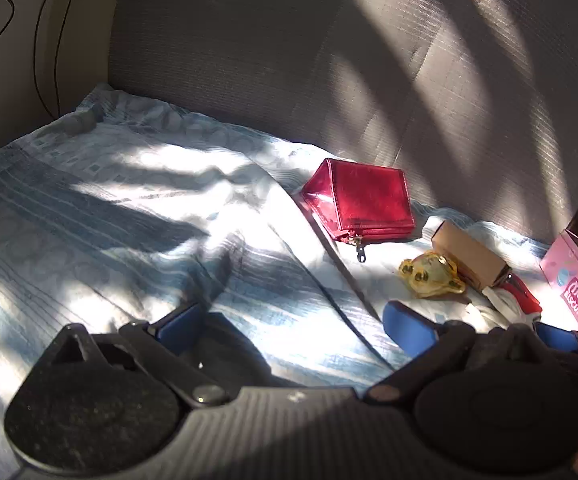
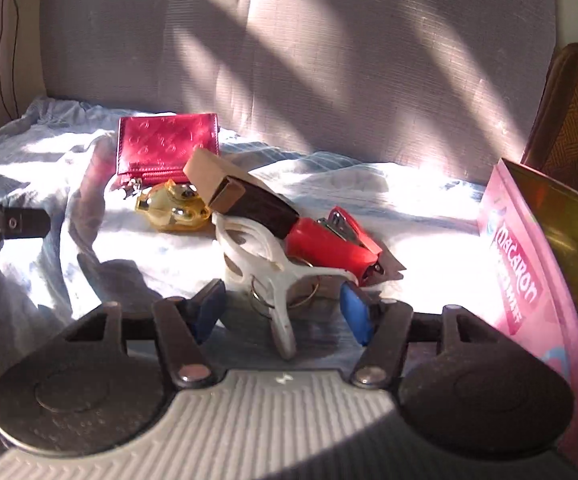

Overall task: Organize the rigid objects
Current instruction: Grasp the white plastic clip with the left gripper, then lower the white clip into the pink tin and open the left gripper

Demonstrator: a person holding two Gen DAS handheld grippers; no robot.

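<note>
A red zip wallet (image 1: pixel 361 202) (image 2: pixel 168 146) lies on the blue patterned sheet near the backrest. Beside it sit a gold toy (image 1: pixel 431 274) (image 2: pixel 175 207), a tan and brown box (image 1: pixel 469 256) (image 2: pixel 241 196), a red stapler (image 1: pixel 519 294) (image 2: pixel 335 242) and a white clip (image 2: pixel 265 264) (image 1: pixel 497 306) with a metal ring. My right gripper (image 2: pixel 285 310) is open, its blue pads on either side of the clip's near end, apart from it. My left gripper (image 1: pixel 295 326) is open and empty over the sheet, left of the pile.
A pink macaron biscuit box (image 2: pixel 529 280) (image 1: pixel 577 284) stands at the right edge. A grey padded backrest (image 2: pixel 309 60) runs behind the sheet (image 1: pixel 109 208). A brown woven panel (image 2: pixel 573 120) is at far right. Cables (image 1: pixel 45 40) hang at the far left.
</note>
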